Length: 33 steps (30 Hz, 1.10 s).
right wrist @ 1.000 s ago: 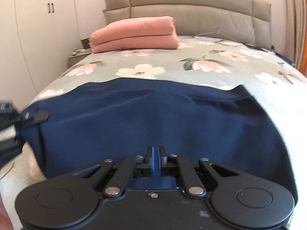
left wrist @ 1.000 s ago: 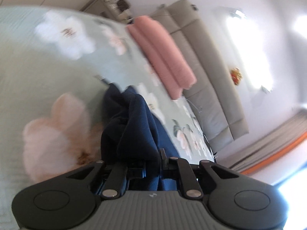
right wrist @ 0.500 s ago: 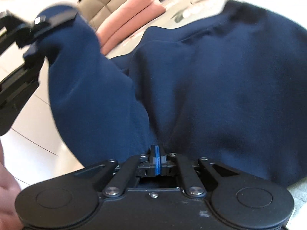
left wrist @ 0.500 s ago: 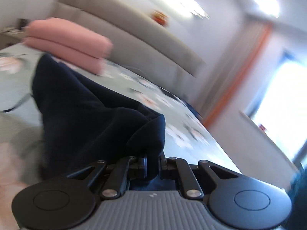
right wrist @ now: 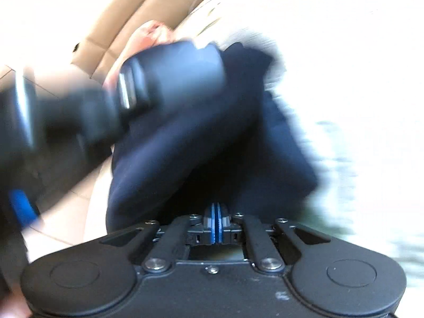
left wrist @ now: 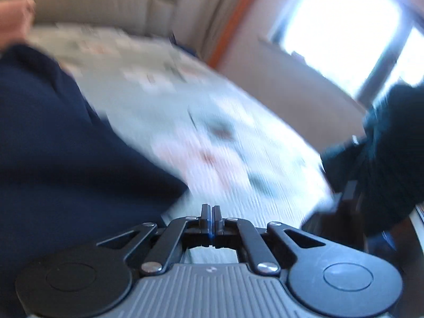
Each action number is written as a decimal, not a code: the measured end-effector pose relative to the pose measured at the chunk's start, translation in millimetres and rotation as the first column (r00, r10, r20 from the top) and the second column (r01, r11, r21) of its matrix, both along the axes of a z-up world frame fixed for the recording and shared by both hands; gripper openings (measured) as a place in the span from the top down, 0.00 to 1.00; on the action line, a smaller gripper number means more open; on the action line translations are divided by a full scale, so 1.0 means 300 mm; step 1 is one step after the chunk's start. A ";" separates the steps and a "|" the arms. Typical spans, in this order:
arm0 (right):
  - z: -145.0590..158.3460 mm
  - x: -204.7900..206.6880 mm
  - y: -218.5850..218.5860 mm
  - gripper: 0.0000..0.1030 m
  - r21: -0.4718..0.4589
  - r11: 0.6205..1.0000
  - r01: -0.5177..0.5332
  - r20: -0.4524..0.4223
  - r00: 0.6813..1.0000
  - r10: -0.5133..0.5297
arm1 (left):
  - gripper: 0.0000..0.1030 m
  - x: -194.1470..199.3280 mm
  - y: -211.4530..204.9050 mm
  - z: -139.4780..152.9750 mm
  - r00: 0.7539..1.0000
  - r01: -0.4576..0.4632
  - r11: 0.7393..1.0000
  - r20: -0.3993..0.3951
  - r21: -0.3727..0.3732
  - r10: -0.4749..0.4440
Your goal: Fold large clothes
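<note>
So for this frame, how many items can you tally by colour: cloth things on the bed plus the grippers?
Navy garment: 1
Pink folded bedding: 1
Black grippers: 2, left gripper and right gripper
Total: 4

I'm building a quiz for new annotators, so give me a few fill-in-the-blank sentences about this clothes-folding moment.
1. The garment being folded is ____ in colour.
2. It lies on a ____ with a pale cover and a padded headboard.
3. The right gripper has its jaws ____ on the garment.

Missing words: navy; bed; shut
</note>
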State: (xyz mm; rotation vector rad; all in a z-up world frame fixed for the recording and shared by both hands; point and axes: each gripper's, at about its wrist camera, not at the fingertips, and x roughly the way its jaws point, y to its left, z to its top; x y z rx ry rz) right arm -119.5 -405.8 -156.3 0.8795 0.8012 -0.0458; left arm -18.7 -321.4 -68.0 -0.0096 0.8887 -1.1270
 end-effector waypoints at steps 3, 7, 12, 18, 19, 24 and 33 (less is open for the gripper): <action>0.045 -0.064 -0.033 0.90 -0.199 0.977 -0.069 -0.076 0.996 0.055 | 1.00 0.011 0.035 -0.050 0.998 -0.042 0.997 -0.037 0.060 0.045; 0.147 -0.060 -0.122 0.87 -0.331 0.937 -0.109 -0.072 0.993 0.091 | 0.99 0.060 0.129 0.048 0.993 -0.120 0.992 0.010 0.037 0.119; 0.282 0.065 -0.222 0.18 -0.274 0.960 -0.065 0.096 0.991 0.094 | 0.98 0.129 0.191 0.178 0.967 -0.250 0.968 0.066 0.027 0.248; 0.235 0.227 -0.265 0.05 -0.133 0.984 -0.116 0.072 0.989 0.126 | 0.84 0.174 0.285 0.234 0.931 -0.362 0.931 0.071 0.057 0.358; 0.198 0.261 -0.276 0.05 -0.098 0.988 -0.124 0.039 0.991 0.128 | 0.81 0.177 0.303 0.235 0.926 -0.376 0.925 0.059 0.058 0.372; 0.115 0.356 -0.255 0.79 0.134 0.970 -0.200 -0.025 0.978 0.205 | 0.80 0.183 0.386 0.255 0.888 -0.460 0.885 0.057 0.073 0.456; 0.406 0.055 -0.038 0.88 -0.234 0.939 -0.252 0.118 0.951 0.285 | 0.77 0.269 0.407 0.291 0.850 -0.524 0.851 0.064 0.014 0.523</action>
